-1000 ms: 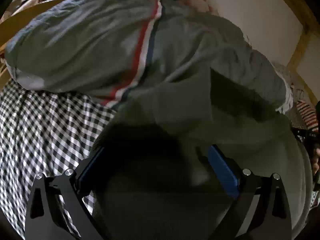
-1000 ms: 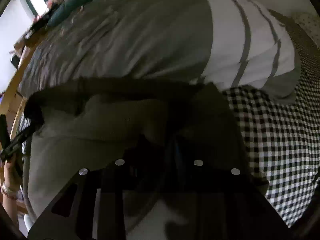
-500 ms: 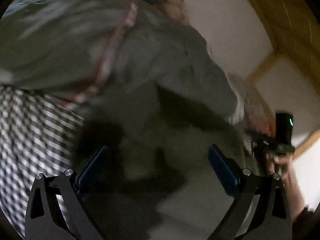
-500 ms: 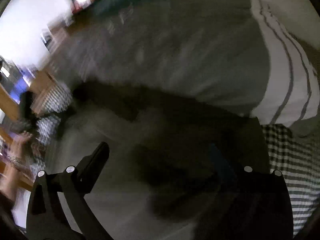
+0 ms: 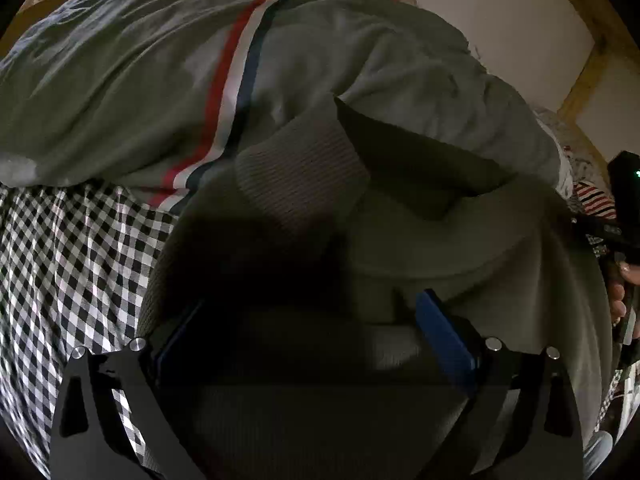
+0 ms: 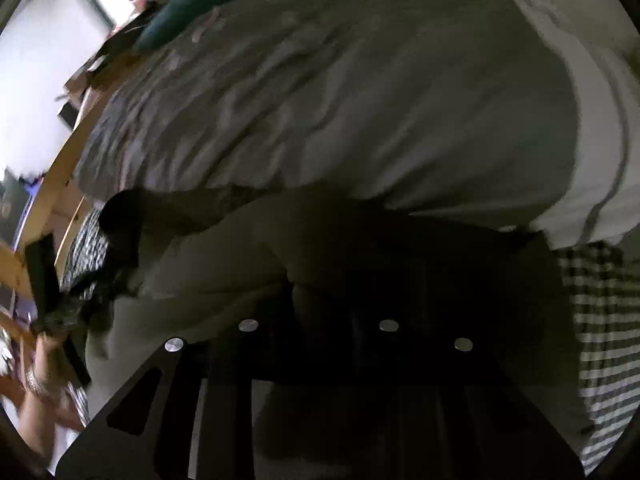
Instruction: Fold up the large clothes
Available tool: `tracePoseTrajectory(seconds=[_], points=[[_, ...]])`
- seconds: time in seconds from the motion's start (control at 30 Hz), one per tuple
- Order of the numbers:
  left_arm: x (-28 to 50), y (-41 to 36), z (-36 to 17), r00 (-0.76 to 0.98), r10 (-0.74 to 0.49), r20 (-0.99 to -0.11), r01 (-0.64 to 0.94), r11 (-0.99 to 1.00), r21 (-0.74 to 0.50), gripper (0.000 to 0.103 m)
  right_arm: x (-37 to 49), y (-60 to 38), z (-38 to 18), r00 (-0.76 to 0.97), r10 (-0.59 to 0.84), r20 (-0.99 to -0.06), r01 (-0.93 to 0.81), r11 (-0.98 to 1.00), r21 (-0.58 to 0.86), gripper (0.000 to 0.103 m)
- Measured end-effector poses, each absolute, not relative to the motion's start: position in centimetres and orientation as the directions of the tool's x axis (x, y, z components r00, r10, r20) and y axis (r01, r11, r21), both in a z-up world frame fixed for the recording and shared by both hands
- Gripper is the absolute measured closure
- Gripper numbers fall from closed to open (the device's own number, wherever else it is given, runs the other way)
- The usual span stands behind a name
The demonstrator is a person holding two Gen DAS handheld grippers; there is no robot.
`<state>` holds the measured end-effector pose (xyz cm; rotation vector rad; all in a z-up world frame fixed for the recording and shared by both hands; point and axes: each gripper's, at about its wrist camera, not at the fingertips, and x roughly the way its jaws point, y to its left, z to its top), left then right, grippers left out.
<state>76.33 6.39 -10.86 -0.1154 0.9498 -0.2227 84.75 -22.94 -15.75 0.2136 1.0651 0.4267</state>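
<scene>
Checked bedcover (image 5: 60, 264): black-and-white gingham, flat woven, spread under everything; bare at the left of the left wrist view and at the right of the right wrist view.

Striped grey garment (image 5: 132, 80): soft jersey, rumpled, with a red, white and navy band running down it; lay on the cover beyond the work.

Grey sweatshirt (image 5: 460, 248): the piece being folded. Thick fleece-like knit with a ribbed cuff (image 5: 296, 176); bunched in a heap directly before both tools, partly overlapping the striped garment.

Left gripper (image 5: 308, 324): black frame, blue pads; jaws stood apart with sweatshirt cloth lying between them, pads not visibly pressing.

Right gripper (image 6: 320, 316): black frame, deep in shadow; jaws had just been closing and stood nearly together, apparently pinching a fold of the sweatshirt, though the contact itself was too dark to confirm.

Handling note, as judgement: the step appeared to be taking hold of the hem or side edge. Both tools should pinch one matching layer each, then draw the cloth taut and level before carrying it over, lest the heavy knit sag and crease.
</scene>
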Motion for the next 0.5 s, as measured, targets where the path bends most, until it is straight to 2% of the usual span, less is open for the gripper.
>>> tracePoseTrajectory(seconds=[0.07, 0.1, 0.13, 0.17, 0.2, 0.23, 0.27, 0.37, 0.43, 0.5], points=[[76.7, 5.9, -10.7, 0.565, -0.239, -0.79, 0.133, 0.971, -0.199, 0.005, 85.8, -20.7, -16.7, 0.396, 0.419, -0.817, -0.216, 0.907, 0.36, 0.073], [77.0, 5.7, -10.2, 0.572, -0.234, -0.786, 0.124, 0.972, -0.199, 0.005, 85.6, -20.4, -16.3, 0.406, 0.405, -0.819, -0.218, 0.913, 0.344, 0.063], [77.0, 5.7, -9.6, 0.584, -0.238, -0.776, 0.121, 0.971, -0.206, 0.005, 85.4, -20.6, -15.6, 0.421, 0.398, -0.815, -0.21, 0.917, 0.339, 0.049], [76.4, 6.2, -8.9, 0.595, -0.249, -0.765, 0.128, 0.968, -0.216, 0.005, 84.8, -21.2, -14.1, 0.453, 0.408, -0.793, -0.202, 0.913, 0.355, 0.039], [75.5, 6.4, -7.8, 0.612, -0.268, -0.744, 0.144, 0.963, -0.229, 0.005, 83.8, -22.5, -12.1, 0.492, 0.43, -0.757, -0.202, 0.902, 0.381, 0.013], [74.6, 6.5, -6.8, 0.622, -0.282, -0.73, 0.156, 0.959, -0.238, 0.005, 82.7, -23.8, -10.4, 0.529, 0.434, -0.729, -0.198, 0.899, 0.391, 0.003], [73.9, 6.5, -6.2, 0.627, -0.296, -0.72, 0.166, 0.954, -0.249, 0.005, 81.3, -25.0, -8.6, 0.566, 0.429, -0.704, -0.198, 0.899, 0.39, 0.003], [70.9, 6.0, -5.1, 0.607, -0.403, -0.685, 0.214, 0.913, -0.347, 0.005, 76.5, -27.2, -6.6, 0.551, 0.356, -0.755, -0.198, 0.934, 0.296, 0.003], [69.8, 4.5, -5.9, 0.573, -0.429, -0.698, 0.232, 0.902, -0.364, 0.005, 73.3, -26.9, -7.8, 0.514, 0.263, -0.817, -0.196, 0.963, 0.186, 0.003], [68.9, 3.0, -7.7, 0.547, -0.397, -0.737, 0.237, 0.918, -0.318, 0.005, 70.3, -26.3, -10.6, 0.487, 0.199, -0.85, -0.218, 0.97, 0.102, 0.003]])
